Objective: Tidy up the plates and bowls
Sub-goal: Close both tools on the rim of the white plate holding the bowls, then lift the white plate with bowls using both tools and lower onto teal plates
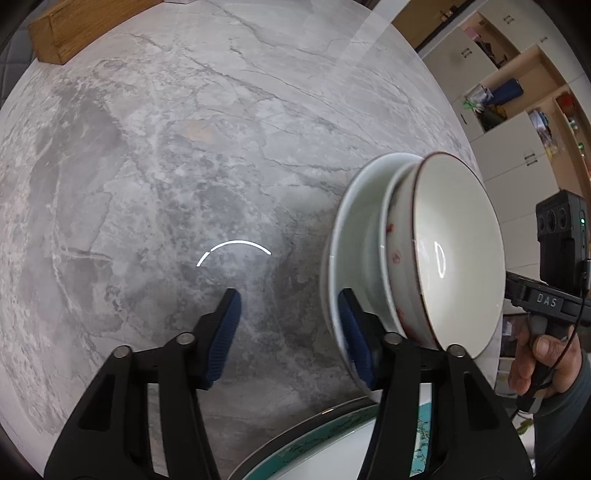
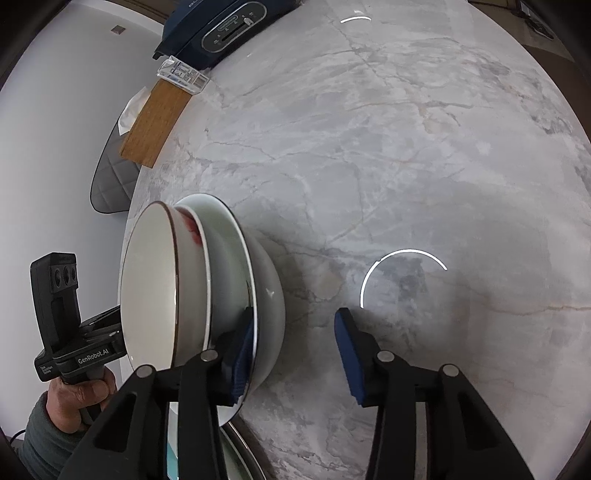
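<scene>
Three nested bowls [image 1: 436, 258] stand near the edge of the marble table [image 1: 184, 147]: a pale green outer one, a white one with red marks, and a cream one with a brown rim. My left gripper [image 1: 289, 299] is open over bare table, and its right finger overlaps the outer bowl's wall. In the right wrist view the same bowls [image 2: 177, 288] sit at the left. My right gripper [image 2: 295, 317] is open too, with its left finger over the outer bowl's rim. Whether either finger touches the bowl is unclear. A teal-rimmed plate [image 1: 314, 443] lies below the bowls.
A wooden box [image 2: 155, 122] and a dark blue appliance [image 2: 229, 29] sit at the table's far edge. A grey quilted chair [image 2: 110, 184] stands beyond that edge. Open shelves [image 1: 517, 92] line the wall. A hand [image 1: 535, 362] holds the other gripper's handle.
</scene>
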### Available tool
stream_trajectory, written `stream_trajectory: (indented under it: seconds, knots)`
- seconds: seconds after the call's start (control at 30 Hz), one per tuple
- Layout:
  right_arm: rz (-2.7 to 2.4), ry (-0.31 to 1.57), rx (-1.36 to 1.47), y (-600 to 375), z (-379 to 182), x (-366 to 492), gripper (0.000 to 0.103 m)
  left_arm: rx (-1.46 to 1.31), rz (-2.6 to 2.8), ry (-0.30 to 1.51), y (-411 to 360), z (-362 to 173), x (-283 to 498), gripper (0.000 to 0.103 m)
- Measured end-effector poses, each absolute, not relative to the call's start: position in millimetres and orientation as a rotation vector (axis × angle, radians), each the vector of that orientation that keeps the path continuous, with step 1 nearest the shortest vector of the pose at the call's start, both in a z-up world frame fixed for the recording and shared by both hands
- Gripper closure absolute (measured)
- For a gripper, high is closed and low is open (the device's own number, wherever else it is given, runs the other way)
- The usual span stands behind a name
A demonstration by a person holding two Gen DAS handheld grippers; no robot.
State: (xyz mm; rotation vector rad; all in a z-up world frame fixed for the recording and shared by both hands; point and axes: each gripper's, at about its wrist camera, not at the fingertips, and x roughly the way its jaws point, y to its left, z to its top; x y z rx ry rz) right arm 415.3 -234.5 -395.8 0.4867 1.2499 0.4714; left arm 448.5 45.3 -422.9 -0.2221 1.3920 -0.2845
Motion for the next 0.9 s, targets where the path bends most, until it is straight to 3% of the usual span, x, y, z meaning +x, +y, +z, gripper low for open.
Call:
stream_trajectory:
  seconds: [0.1, 0.33, 0.9]
  knots:
    - [0.512, 1.249, 0.495, -228.7, -394.4, 415.7, 0.081, -0.217, -0.312, 1.389, 37.0, -421.8, 449.5, 0.074]
    - [0.517, 1.244, 0.479, -220.3, -392.0, 414.2, 0.084, -0.242, -0.338, 1.386, 24.8, -422.2, 446.7, 0.091]
    - [0.461, 1.247, 0.489, -218.5, -388.9, 408.1, 0.086, -0.212, -0.296, 1.366, 18.6, -412.9, 444.9, 0.092]
